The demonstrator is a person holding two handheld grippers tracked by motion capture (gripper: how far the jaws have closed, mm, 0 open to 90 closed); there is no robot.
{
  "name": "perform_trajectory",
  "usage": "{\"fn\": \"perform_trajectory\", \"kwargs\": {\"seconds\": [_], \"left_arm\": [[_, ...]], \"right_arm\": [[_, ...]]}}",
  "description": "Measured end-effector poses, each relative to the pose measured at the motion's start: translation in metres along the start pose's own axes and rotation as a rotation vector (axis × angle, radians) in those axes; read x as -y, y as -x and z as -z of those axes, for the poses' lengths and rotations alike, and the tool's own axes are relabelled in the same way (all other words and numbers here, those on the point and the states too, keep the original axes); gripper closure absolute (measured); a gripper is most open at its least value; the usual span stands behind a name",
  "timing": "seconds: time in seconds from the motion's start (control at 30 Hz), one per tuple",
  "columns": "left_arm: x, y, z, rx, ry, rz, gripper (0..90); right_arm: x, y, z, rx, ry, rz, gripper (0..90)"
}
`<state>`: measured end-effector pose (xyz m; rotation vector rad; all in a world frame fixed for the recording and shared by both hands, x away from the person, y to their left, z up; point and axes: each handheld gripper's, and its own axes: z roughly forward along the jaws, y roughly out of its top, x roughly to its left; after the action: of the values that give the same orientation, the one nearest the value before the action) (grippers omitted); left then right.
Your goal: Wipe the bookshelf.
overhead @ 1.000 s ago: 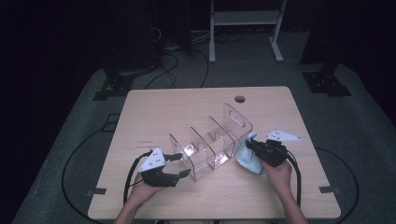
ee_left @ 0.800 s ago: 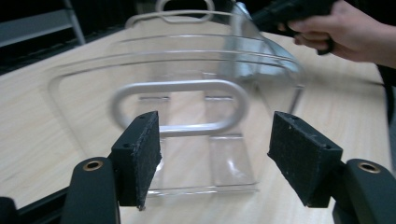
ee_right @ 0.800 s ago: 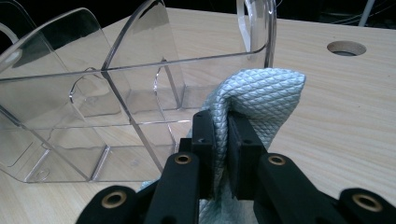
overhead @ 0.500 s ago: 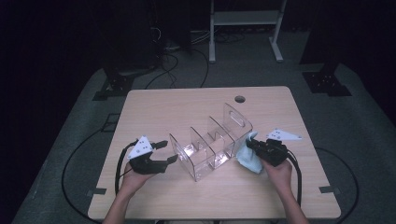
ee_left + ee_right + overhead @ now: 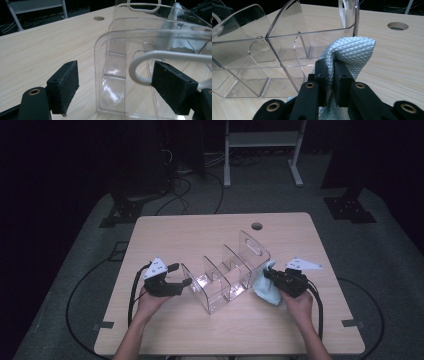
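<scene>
A clear plastic divider rack [image 5: 227,280] stands slantwise in the middle of the wooden table [image 5: 200,230]. My left gripper [image 5: 181,275] is level with the rack's near left end, open. Its jaws have just been opening. The rack's end wall [image 5: 112,75] stands ahead between the two pads [image 5: 67,85], which do not touch it. My right gripper [image 5: 272,276] is at the rack's right side, shut on a fold of a light blue quilted cloth [image 5: 265,289]. In the right gripper view the cloth [image 5: 354,52] bunches up between the jaws [image 5: 333,67], right beside the rack [image 5: 262,50].
A round cable hole [image 5: 257,226] lies in the table's far side. Black cables trail from both grippers over the table's near edge to the floor. A white metal stand [image 5: 260,140] is on the floor beyond the table.
My left gripper has drawn back to the left from the rack's end and its jaws have widened. The right gripper and the cloth have kept still.
</scene>
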<state>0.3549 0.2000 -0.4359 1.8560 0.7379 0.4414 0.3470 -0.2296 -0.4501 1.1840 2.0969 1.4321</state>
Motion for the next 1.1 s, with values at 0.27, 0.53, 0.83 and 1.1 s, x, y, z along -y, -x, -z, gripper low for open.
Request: {"fn": "perform_trajectory", "kwargs": {"seconds": [0.27,0.53,0.83,1.1], "left_arm": [[-0.004,0.005,-0.008,-0.045,-0.014,0.006,38.1],[-0.001,0.013,-0.007,-0.086,0.014,0.019,47.7],[0.006,0.014,0.006,-0.049,0.020,0.003,47.8],[0.012,0.020,0.018,-0.047,0.029,-0.010,47.8]], "right_arm": [[0.000,0.000,0.000,-0.002,0.002,0.000,82.1],[-0.001,-0.001,0.003,-0.005,0.008,0.005,82.1],[0.005,-0.010,0.017,-0.015,0.020,0.026,81.9],[0.009,-0.028,0.014,-0.057,0.037,0.046,82.0]]}}
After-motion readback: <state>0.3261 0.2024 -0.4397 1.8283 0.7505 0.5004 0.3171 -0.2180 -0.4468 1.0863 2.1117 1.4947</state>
